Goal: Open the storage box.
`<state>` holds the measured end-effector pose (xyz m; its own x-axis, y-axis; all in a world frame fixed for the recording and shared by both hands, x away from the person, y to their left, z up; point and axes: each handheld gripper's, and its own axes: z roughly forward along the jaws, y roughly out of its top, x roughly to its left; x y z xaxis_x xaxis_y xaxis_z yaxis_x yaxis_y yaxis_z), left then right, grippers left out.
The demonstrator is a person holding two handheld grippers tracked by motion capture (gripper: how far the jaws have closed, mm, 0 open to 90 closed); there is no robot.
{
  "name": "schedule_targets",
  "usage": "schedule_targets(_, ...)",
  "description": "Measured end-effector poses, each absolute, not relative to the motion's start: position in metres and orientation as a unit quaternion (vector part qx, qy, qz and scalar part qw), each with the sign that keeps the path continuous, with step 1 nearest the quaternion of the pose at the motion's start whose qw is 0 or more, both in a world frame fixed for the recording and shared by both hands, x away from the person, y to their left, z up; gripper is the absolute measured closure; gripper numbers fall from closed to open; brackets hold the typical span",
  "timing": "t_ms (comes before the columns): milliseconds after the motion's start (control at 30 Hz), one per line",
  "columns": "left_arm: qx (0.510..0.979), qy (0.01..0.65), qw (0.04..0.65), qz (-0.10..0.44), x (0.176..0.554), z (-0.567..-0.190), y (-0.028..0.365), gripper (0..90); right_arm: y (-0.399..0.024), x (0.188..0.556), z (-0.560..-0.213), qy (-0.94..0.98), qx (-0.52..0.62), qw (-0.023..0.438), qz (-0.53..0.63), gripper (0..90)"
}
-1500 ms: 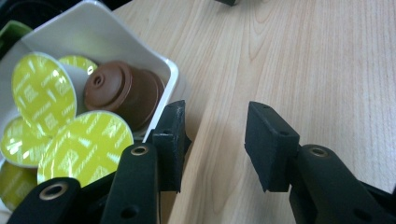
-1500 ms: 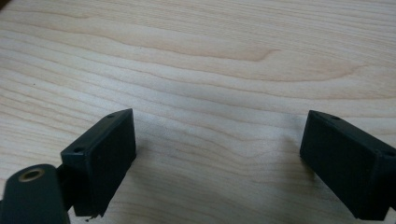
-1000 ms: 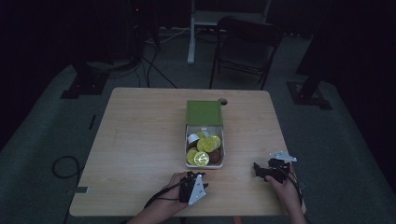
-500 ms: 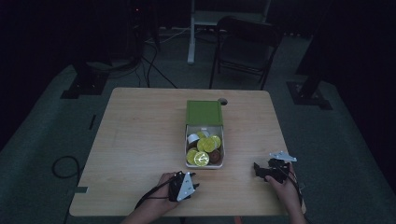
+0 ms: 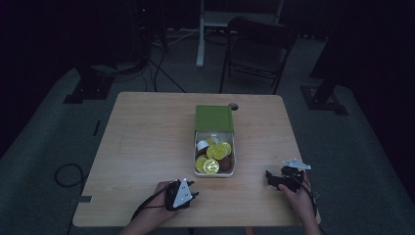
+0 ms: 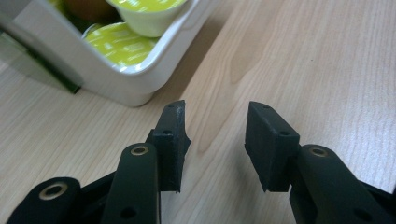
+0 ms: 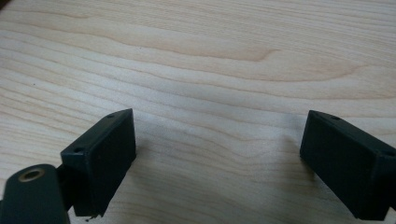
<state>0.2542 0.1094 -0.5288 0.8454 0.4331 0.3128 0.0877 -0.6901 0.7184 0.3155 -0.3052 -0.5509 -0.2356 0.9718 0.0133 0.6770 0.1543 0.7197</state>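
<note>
The bench (image 5: pixel 147 142) is carrying a white box (image 5: pixel 214 172) with a green lid (image 5: pixel 214 118), sitting mid-bench and holding yellow-topped capsules (image 5: pixel 211 166). Both tools are resting near the front edge, gripping nothing: the right tool (image 5: pixel 270 177) is spreading wide, the left tool (image 6: pixel 215 133) partly, just beside the box corner. No step seems begun; next probably calls for reaching a capsule

A white rectangular plastic box (image 5: pixel 214 172) sits open near the middle of the light wooden desk (image 5: pixel 147 142), its flat green lid (image 5: pixel 214 118) lying just behind it. Inside, round yellow-foil-topped capsules (image 5: pixel 211 166) are heaped together with a brown one (image 5: pixel 225 164) and a white one (image 5: pixel 202 145).
</note>
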Motion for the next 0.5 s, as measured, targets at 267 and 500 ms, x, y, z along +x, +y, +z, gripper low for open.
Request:
schedule_targets(267,0.883,0.169,0.374,0.229,0.256,-0.528,0.121,57.8,-0.305,0.315,-0.551,0.722,0.571,0.237,0.311,10.2)
schedule_targets(500,0.878,0.188,0.376,0.229,0.258,-0.528,0.137,54.5,-0.305,0.315,-0.551,0.722,0.571,0.237,0.311,10.2)
